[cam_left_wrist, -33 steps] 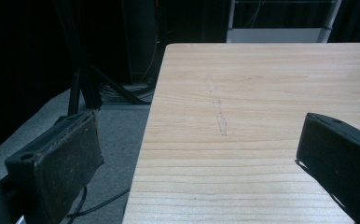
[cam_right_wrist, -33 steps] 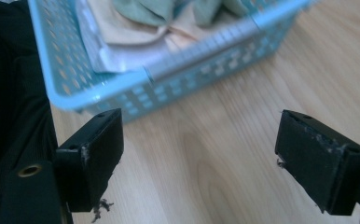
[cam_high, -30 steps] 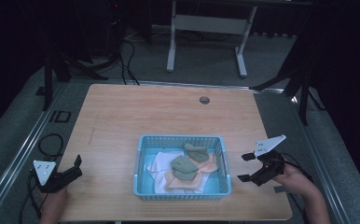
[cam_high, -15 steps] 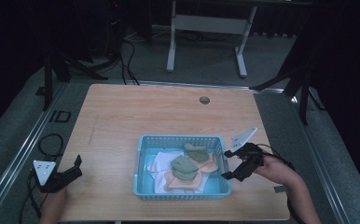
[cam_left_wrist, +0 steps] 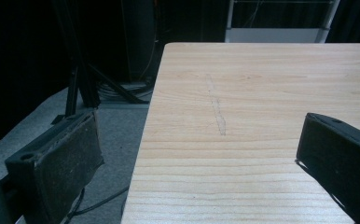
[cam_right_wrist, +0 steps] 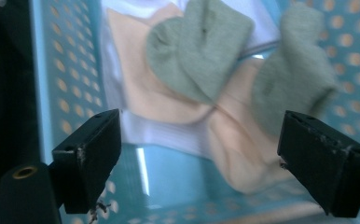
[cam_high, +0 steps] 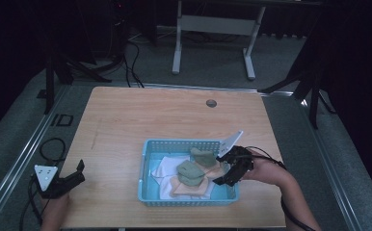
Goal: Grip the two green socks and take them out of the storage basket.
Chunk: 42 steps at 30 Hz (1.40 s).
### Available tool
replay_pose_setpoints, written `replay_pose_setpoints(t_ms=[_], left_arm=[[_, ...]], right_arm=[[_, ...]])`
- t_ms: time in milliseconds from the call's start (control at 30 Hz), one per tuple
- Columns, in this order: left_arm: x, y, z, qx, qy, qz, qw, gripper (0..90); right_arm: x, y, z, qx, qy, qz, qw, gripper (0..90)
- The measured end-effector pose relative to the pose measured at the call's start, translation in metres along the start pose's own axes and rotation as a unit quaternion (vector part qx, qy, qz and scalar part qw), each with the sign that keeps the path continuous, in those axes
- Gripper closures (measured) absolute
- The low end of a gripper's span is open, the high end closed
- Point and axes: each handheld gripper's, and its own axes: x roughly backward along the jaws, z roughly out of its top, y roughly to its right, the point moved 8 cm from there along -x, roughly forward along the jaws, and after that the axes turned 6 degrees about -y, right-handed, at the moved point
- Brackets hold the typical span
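Note:
A light-blue perforated basket sits on the wooden table, near its front edge. Inside lie two grey-green socks, peach socks and white cloth. My right gripper hangs open over the basket's right end, pointing into it. In the right gripper view, the right gripper frames a peach sock, with green socks beyond and the basket wall at left. My left gripper rests open at the table's front-left corner. The left gripper holds nothing there.
A small round hole marks the table's back middle. Bare wood stretches ahead of the left gripper, whose left jaw overhangs the table edge above grey floor and cables. A white desk frame stands behind the table.
My right gripper has swung left from the table's right side to above the basket's right end. The left gripper has stayed still.

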Motion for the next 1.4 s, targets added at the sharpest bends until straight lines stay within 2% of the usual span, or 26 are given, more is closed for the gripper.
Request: replay_pose_setpoints(t_ms=[33, 367, 433, 900, 1100, 1200, 1333, 1400], left_arm=[[0.000, 0.000, 0.000, 0.000, -0.001, 0.000, 1.0000, 0.5], [0.000, 0.000, 0.000, 0.001, -0.001, -0.001, 1.0000, 0.5], [0.000, 0.000, 0.000, 0.001, -0.001, 0.000, 1.0000, 0.5], [0.000, 0.000, 0.000, 0.004, 0.000, -0.002, 1.0000, 0.5], [0.000, 0.000, 0.000, 0.005, -0.001, -0.003, 1.0000, 0.5], [0.000, 0.000, 0.000, 0.006, 0.000, -0.003, 1.0000, 0.5], [0.000, -0.001, 0.000, 0.008, -0.001, -0.003, 1.0000, 0.5], [0.000, -0.001, 0.000, 0.008, 0.000, -0.004, 1.0000, 0.5]], right_arm=[[-0.002, 0.000, 0.002, 0.004, -0.004, -0.005, 1.0000, 14.8], [-0.022, -0.007, 0.025, 0.052, -0.031, 0.007, 0.9981, 22.5], [-0.027, -0.007, 0.028, 0.055, -0.038, 0.004, 0.9978, 22.8], [-0.060, -0.014, 0.047, 0.075, -0.072, 0.026, 0.9942, 29.1], [-0.070, -0.015, 0.050, 0.087, -0.084, 0.020, 0.9924, 37.0], [-0.073, -0.014, 0.051, 0.091, -0.091, 0.009, 0.9916, 41.9], [-0.076, -0.011, 0.054, 0.091, -0.093, -0.011, 0.9914, 53.0], [-0.077, -0.011, 0.053, 0.089, -0.096, -0.012, 0.9913, 54.2]])
